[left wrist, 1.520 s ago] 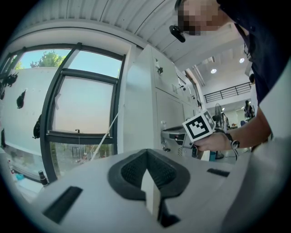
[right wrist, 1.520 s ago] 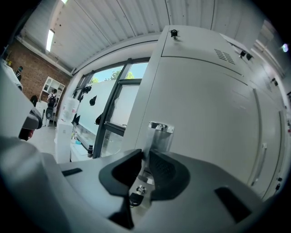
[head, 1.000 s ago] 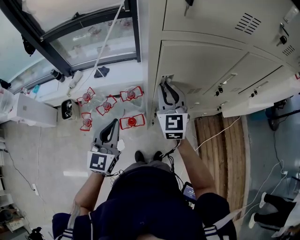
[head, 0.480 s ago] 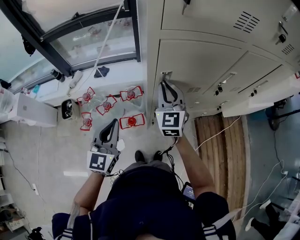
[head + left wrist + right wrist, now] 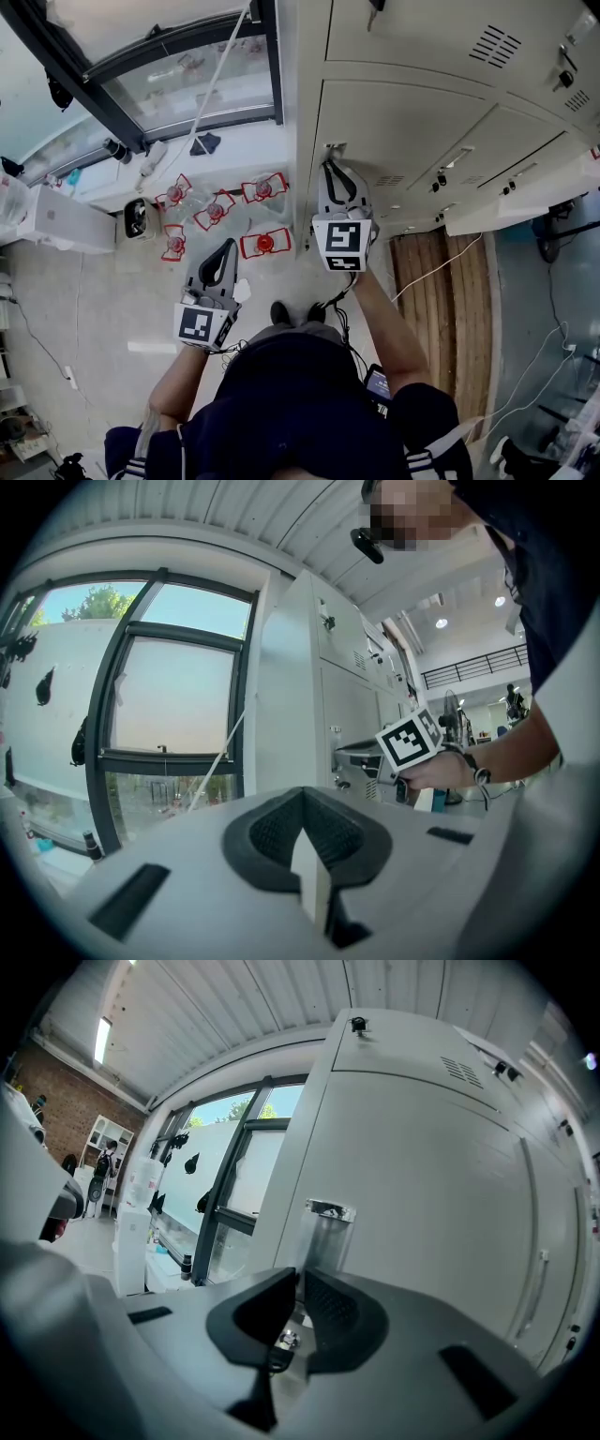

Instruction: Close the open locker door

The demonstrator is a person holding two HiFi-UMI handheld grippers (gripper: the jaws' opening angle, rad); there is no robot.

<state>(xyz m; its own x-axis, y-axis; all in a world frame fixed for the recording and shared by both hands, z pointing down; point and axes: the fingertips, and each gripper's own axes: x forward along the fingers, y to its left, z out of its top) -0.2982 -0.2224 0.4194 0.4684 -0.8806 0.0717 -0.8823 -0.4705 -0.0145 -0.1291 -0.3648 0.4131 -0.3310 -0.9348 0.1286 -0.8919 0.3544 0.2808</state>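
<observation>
The locker door (image 5: pixel 394 122) fills the upper centre-right of the head view. At centre, the right gripper (image 5: pixel 331 167) has just been closing, and its jaws pinch the door's metal handle (image 5: pixel 323 1232). Lower left of centre, the left gripper (image 5: pixel 226 246) hangs with jaws together, empty.

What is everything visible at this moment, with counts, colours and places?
lockers: one bank, pale grey, upper right.
metal latch: one, silver, on the locker door at the right gripper's tip.
window: one, dark frame, upper left.
white cord: one, running across the window.
red-and-clear floor objects: five, clustered below the window.
white box: one, on the floor at far left.
wooden planks: brown, on the floor at lower right.
shoes: two, black, centre.
left gripper: grey, jaws together, empty, away from the lockers.
right gripper: grey, jaws have just been closing, with the latch between them.
</observation>
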